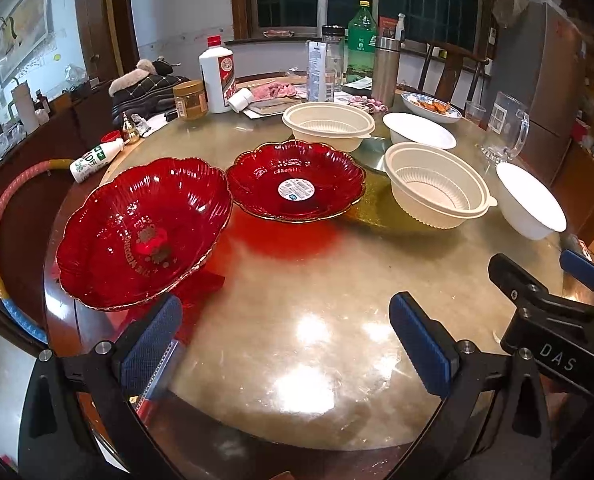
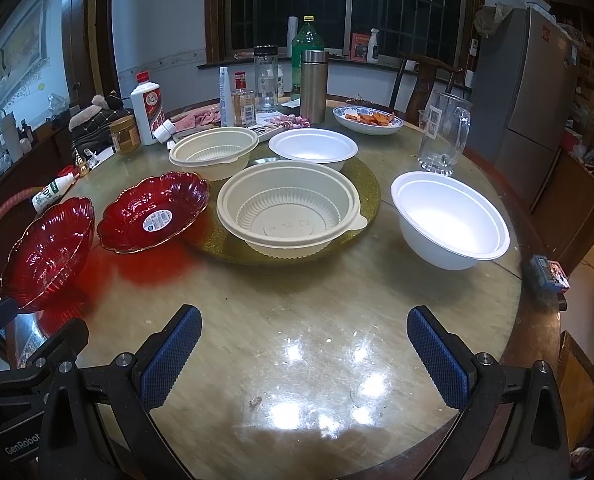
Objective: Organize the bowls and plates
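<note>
My left gripper (image 1: 285, 344) and right gripper (image 2: 305, 354) both show fingers spread wide, holding nothing. Red plates (image 1: 297, 184) lie ahead-left of my left fingers, cream bowls (image 2: 289, 208) ahead of my right; the nearer plate's (image 1: 145, 236) base is hard to make out.

**Bowls and plates spread across the table**

On the table (image 2: 297, 320), two scalloped plates sit at the left: the near plate (image 2: 49, 252) tilted at the edge, the far plate (image 2: 153, 212) just right of it. A ribbed bowl (image 2: 289, 208) stands at the centre on a turntable disc (image 2: 371, 188), with a second ribbed bowl (image 2: 213, 152) behind it to the left and a smooth bowl (image 2: 313, 150) behind it to the right. Another smooth bowl (image 2: 449, 220) sits apart at the right. Bottles and a food dish (image 2: 367, 120) crowd the far side.
</note>
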A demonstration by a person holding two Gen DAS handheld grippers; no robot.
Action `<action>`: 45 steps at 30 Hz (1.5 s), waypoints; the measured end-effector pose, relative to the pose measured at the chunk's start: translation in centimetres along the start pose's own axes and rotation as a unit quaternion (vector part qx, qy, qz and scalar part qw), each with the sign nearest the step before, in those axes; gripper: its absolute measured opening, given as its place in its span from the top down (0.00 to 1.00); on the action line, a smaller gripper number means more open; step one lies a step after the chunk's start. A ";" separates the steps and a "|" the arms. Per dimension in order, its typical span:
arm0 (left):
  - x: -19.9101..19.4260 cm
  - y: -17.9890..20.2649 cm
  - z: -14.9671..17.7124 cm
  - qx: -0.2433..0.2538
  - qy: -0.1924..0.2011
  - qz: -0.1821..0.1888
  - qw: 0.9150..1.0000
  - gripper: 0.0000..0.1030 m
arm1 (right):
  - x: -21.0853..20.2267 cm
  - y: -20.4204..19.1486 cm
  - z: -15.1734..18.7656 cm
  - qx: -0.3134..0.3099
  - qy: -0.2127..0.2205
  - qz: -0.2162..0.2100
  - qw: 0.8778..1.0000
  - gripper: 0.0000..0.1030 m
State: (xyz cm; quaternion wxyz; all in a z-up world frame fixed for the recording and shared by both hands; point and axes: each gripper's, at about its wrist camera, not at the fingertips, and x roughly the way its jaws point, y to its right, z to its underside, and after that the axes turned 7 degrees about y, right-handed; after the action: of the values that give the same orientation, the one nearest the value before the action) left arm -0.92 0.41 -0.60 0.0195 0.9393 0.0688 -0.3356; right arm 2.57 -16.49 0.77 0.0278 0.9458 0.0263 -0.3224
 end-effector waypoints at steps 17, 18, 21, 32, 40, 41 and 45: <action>0.1 -0.3 0.1 -0.008 -0.004 0.004 1.000 0.00 | 0.0 0.0 -0.1 0.000 0.000 0.001 1.000 0.00; 0.1 -0.3 0.1 -0.008 -0.004 0.004 1.000 0.00 | 0.1 0.0 -0.1 0.000 0.000 0.001 1.000 0.00; 0.1 -0.2 0.1 -0.007 -0.004 0.003 1.000 0.00 | 0.0 0.0 0.0 -0.001 -0.001 0.001 1.000 0.00; -0.1 0.0 0.2 -0.005 -0.005 0.005 1.000 0.00 | 0.0 0.0 0.0 -0.001 0.001 0.001 1.000 0.00; -0.2 0.1 0.2 -0.004 -0.005 0.006 1.000 0.00 | -0.1 0.0 0.1 -0.001 0.001 0.000 1.000 0.00; -0.2 0.1 0.2 -0.005 -0.005 0.006 1.000 0.00 | -0.1 0.0 0.1 -0.001 0.001 0.000 1.000 0.00; -0.2 0.1 0.2 -0.005 -0.005 0.005 1.000 0.00 | -0.1 0.0 0.1 0.000 0.001 -0.001 1.000 0.00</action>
State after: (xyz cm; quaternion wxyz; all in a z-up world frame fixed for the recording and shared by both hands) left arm -1.20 0.24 -0.62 0.0261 0.9378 0.0653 -0.3399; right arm 2.41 -16.52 0.77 0.0271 0.9461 0.0272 -0.3217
